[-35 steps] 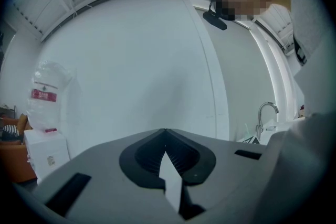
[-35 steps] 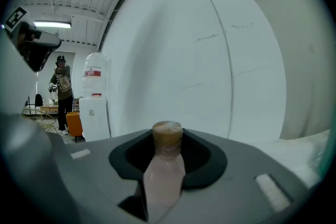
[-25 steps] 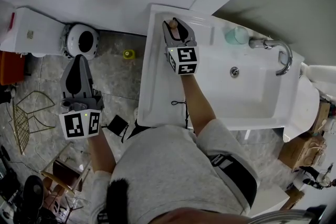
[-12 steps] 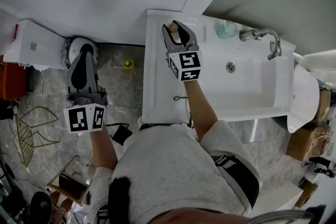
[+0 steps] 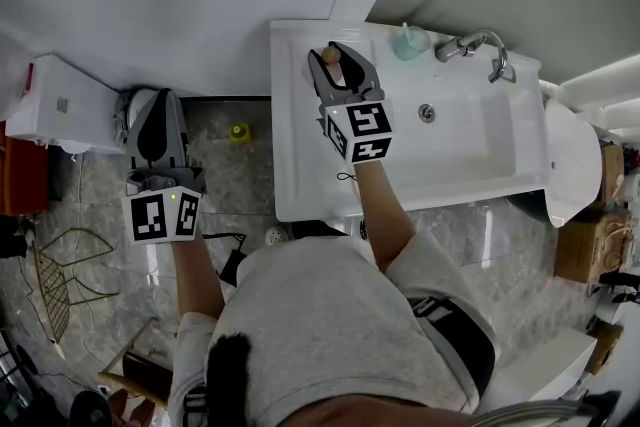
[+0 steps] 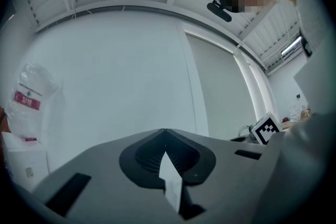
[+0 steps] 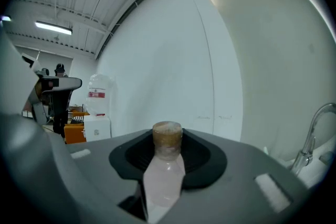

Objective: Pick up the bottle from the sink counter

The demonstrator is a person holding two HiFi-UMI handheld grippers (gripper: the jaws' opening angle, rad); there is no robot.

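A pale pink bottle (image 7: 164,176) with a brown cork-like cap (image 7: 167,136) stands between the jaws of my right gripper (image 7: 167,134), which is shut on it. In the head view that gripper (image 5: 340,67) hangs over the back left part of the white sink counter (image 5: 298,165), and only the bottle's cap (image 5: 329,56) shows past the jaws. My left gripper (image 5: 157,127) is off to the left of the counter, over the floor. Its jaws meet at the tips with nothing between them (image 6: 165,136).
A basin with a chrome faucet (image 5: 480,50) and a teal cup (image 5: 410,42) takes up the counter's right side. A white wall runs behind it. On the floor at left stand a white appliance (image 5: 60,100) and a small yellow object (image 5: 238,131).
My right gripper has risen off the counter with the bottle in it. My left gripper has risen too, beside the counter.
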